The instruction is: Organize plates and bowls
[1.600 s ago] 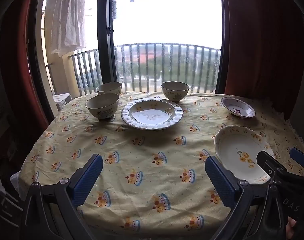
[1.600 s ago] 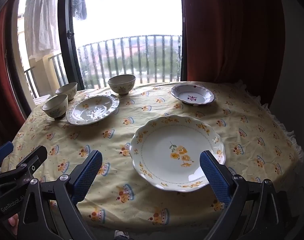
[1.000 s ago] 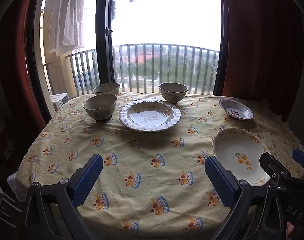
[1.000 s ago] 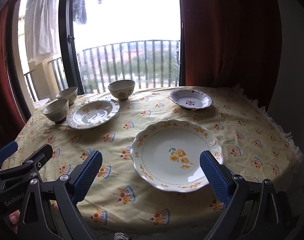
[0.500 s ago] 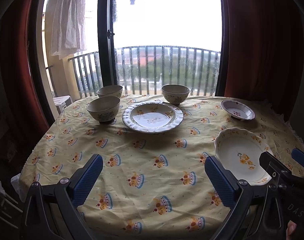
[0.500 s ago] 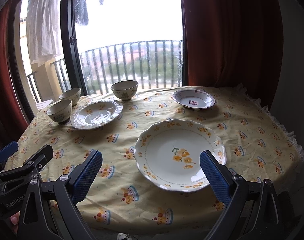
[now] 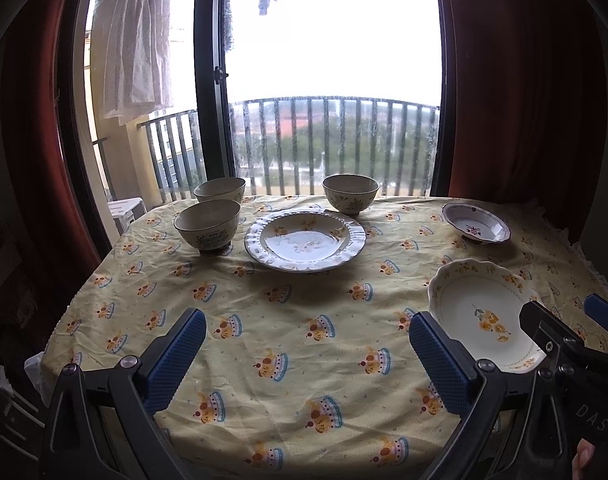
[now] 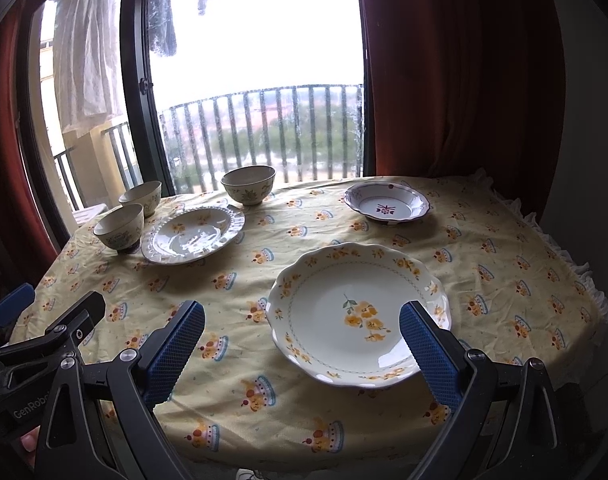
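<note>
Two grippers are held low at the near edge of a table draped in a yellow crown-print cloth, each with jaws spread wide and nothing gripped. Just ahead of the right gripper lies a scalloped plate with yellow flowers, partly between its blue pads. "GenRobo" is read on the left gripper body at the lower left of the right wrist view; "DAS" is seen on the right one in the left view. Three plates and three bowls are counted. Farther ahead, a ribbed plate is set, a bowl to its left, a second bowl behind that. A third bowl and a small purple-motif plate are placed toward the far right. Beyond, balcony railings and red curtains are seen.
</note>
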